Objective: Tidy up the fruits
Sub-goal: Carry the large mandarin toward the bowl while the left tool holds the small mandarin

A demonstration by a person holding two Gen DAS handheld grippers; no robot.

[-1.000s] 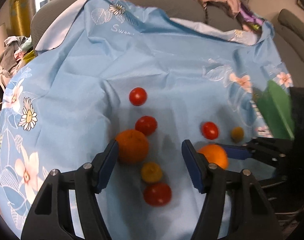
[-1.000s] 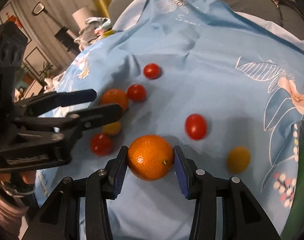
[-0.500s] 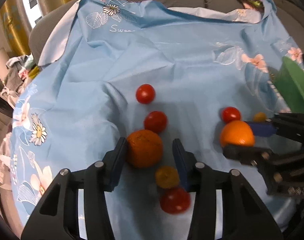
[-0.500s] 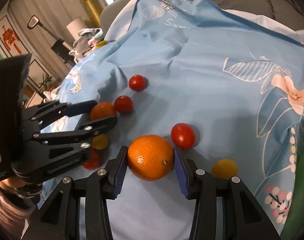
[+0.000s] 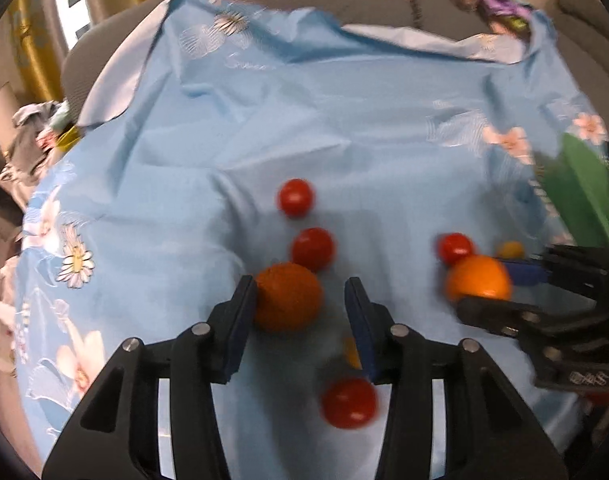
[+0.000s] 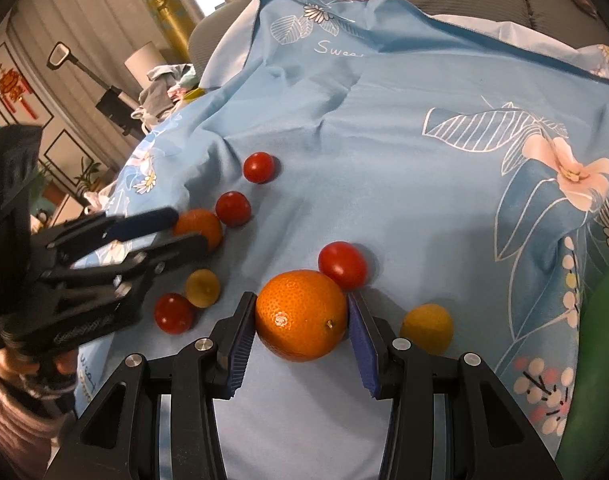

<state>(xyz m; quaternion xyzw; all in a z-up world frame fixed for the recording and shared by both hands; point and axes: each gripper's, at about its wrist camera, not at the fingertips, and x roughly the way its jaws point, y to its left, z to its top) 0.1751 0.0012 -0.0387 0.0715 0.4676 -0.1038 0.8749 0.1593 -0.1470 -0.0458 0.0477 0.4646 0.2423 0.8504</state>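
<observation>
While the creased light-blue floral cloth [image 6: 404, 160] covers the surface, right gripper [image 6: 302, 326] pinches a dimpled round orange [image 6: 302, 320], both blue ribbed pads on its sides. Left gripper [image 5: 300, 314] straddles a second, darker orange [image 5: 286, 300]: left pad touching, right pad apart, so not clamped. Smooth glossy cherry tomato [image 6: 342, 264] touches the held orange. Small yellow fruit [image 6: 426, 328] sits just beside the right finger.

Black plastic gripper [image 6: 302, 338] frames, blue ribbed pads [image 6: 240, 346], silver screws.
</observation>
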